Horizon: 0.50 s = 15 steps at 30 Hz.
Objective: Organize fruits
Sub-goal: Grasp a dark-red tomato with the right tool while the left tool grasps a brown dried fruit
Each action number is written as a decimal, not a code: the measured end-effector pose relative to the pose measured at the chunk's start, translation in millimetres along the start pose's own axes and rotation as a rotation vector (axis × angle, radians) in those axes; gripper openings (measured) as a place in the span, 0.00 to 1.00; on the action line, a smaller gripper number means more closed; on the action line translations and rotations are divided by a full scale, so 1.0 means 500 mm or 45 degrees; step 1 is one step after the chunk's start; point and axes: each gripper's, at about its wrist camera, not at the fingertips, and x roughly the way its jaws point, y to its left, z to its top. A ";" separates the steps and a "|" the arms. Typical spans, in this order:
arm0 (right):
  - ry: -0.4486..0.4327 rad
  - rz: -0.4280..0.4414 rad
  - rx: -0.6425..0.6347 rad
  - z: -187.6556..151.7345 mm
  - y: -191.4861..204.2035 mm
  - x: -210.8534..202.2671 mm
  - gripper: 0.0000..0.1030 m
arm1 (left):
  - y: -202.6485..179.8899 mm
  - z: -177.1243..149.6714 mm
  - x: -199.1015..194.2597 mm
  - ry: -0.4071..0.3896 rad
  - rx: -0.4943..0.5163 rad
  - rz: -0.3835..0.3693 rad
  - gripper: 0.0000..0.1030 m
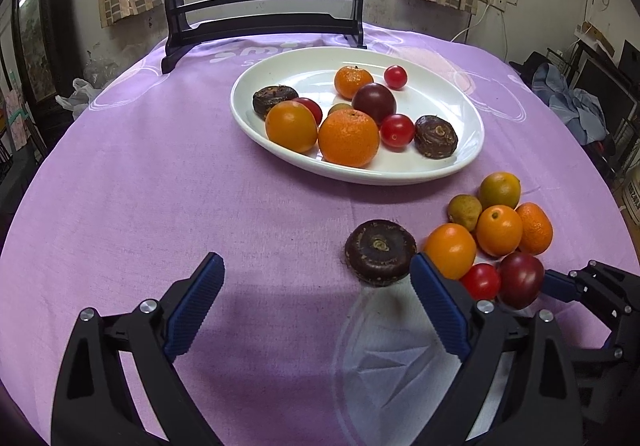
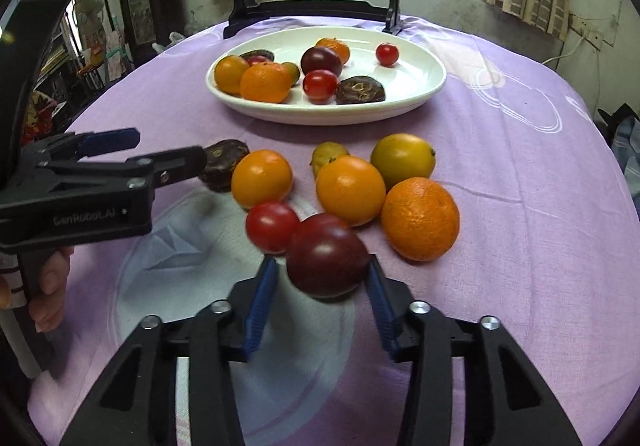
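Now right tongs [image 2: 326,274] pinching dark purple round plum-like fruit [image 2: 327,261], probably for carrying to white oval plate [image 2: 424,93] ahead, beyond loose pile; left tongs [image 1: 316,300] spread, empty, dark brown flat fruit [image 1: 380,252] just ahead; eight fruits off plate, nine on plate, purple-clothed tabletop [image 1: 160,185] beneath

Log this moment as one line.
right tongs: shut on dark tomato | left tongs: open, empty | plate: partly filled
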 end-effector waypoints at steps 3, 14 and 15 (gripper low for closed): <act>0.001 0.034 0.032 -0.005 -0.011 -0.006 0.38 | -0.002 -0.001 0.004 0.004 0.011 0.014 0.89; 0.012 0.056 0.003 -0.013 -0.007 -0.018 0.38 | -0.009 -0.007 0.019 0.036 0.035 0.019 0.89; 0.008 0.058 0.001 -0.013 -0.006 -0.020 0.38 | -0.012 -0.008 0.019 0.035 0.044 0.018 0.89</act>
